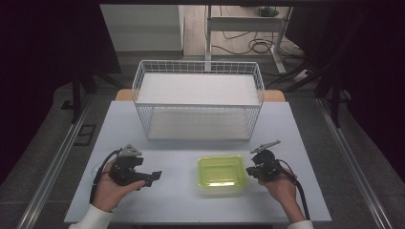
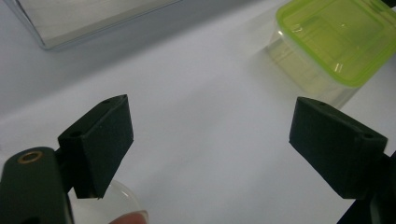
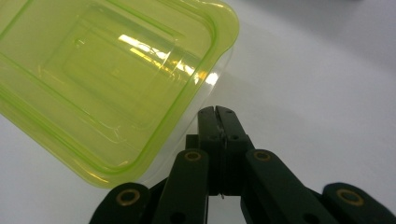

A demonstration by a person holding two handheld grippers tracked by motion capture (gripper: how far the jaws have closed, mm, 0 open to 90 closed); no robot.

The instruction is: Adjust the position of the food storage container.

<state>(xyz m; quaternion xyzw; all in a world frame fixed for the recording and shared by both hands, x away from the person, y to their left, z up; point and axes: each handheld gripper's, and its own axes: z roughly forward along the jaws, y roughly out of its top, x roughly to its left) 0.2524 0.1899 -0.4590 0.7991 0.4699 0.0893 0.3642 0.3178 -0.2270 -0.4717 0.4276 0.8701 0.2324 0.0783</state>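
A clear plastic box with a lime-green lid [image 1: 221,173] sits on the white table [image 1: 181,200], front and right of centre. My left gripper [image 1: 149,179] is held to the box's left, well apart from it, pointing toward it. In the left gripper view its jaws [image 2: 210,140] stand wide open with nothing between them, and the box [image 2: 341,35] lies ahead at upper right. My right gripper [image 1: 250,170] is at the box's right edge. In the right gripper view its jaws [image 3: 215,114] are shut on nothing, tips right beside the lid's corner [image 3: 205,70].
A white wire basket shelf [image 1: 198,102] with two levels stands across the back of the table; its base [image 2: 93,21] appears in the left gripper view. A clear round object [image 2: 116,205] lies under the left hand. Bare tabletop separates the left gripper and the box.
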